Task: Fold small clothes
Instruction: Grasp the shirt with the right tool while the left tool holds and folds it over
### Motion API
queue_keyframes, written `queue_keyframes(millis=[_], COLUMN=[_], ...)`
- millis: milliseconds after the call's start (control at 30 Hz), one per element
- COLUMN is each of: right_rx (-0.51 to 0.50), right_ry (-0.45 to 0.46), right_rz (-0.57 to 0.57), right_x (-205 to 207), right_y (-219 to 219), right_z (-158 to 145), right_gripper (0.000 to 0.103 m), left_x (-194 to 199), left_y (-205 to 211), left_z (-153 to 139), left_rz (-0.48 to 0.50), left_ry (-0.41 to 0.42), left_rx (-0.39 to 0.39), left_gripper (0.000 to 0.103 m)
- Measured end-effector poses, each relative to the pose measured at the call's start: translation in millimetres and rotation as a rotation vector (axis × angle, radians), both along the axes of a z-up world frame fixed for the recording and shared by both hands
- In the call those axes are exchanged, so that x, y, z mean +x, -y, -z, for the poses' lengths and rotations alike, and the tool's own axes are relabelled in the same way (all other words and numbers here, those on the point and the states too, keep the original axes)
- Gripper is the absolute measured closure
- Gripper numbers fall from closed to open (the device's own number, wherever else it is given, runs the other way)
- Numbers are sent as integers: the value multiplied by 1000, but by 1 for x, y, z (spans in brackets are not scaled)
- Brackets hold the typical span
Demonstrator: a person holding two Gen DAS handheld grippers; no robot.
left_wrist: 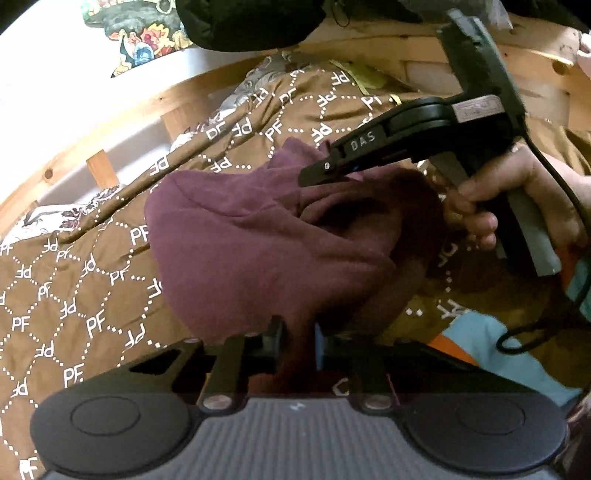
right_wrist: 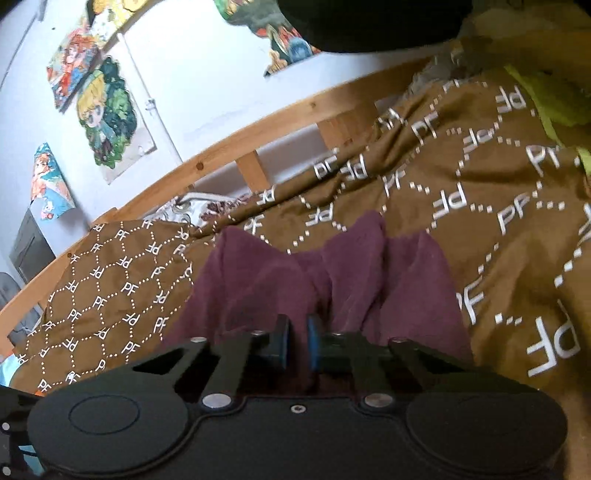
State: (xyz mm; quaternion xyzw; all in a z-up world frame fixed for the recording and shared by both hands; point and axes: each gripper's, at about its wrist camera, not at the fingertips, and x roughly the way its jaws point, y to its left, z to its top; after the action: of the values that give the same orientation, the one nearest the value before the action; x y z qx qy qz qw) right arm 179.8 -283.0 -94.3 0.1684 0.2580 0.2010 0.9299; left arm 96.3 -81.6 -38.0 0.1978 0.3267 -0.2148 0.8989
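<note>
A maroon garment (left_wrist: 258,240) lies bunched on a brown bedspread (left_wrist: 74,295). In the left wrist view, my left gripper (left_wrist: 297,347) is shut on the garment's near edge, with cloth pinched between the black fingers. My right gripper (left_wrist: 314,173) comes in from the upper right, held by a hand (left_wrist: 498,199), its tip closed on the garment's far right fold. In the right wrist view, the right gripper (right_wrist: 297,347) has maroon garment (right_wrist: 332,277) squeezed in the narrow gap between its blue-padded fingers. The cloth rises in folds in front of it.
A wooden bed rail (left_wrist: 122,114) runs behind the bedspread against a white wall with cartoon posters (right_wrist: 107,118). A black bundle (left_wrist: 251,22) hangs at the top. A yellow-green cloth (right_wrist: 546,99) lies at the far right. Light blue and orange fabric (left_wrist: 498,343) sits at the near right.
</note>
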Motion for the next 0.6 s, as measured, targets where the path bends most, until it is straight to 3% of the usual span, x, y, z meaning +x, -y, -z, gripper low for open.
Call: queue_keyframes(millis=[333,467,600], right_rx=[-127,-174,-182], right_ry=[211,195,116], right_rz=[67,122,188], right_x=[-28,-31,-33], right_y=[12,26,46], right_z=[-47,-48,-40], right_gripper=[96,96,96], left_x=[3,1,-2], left_y=[23,35,41], left_z=[-15,-15,-10], left_rz=[55,99,129], left_ry=[12,12,-7], left_rx=[-69,-67,-58], left_gripper=[91,91,91])
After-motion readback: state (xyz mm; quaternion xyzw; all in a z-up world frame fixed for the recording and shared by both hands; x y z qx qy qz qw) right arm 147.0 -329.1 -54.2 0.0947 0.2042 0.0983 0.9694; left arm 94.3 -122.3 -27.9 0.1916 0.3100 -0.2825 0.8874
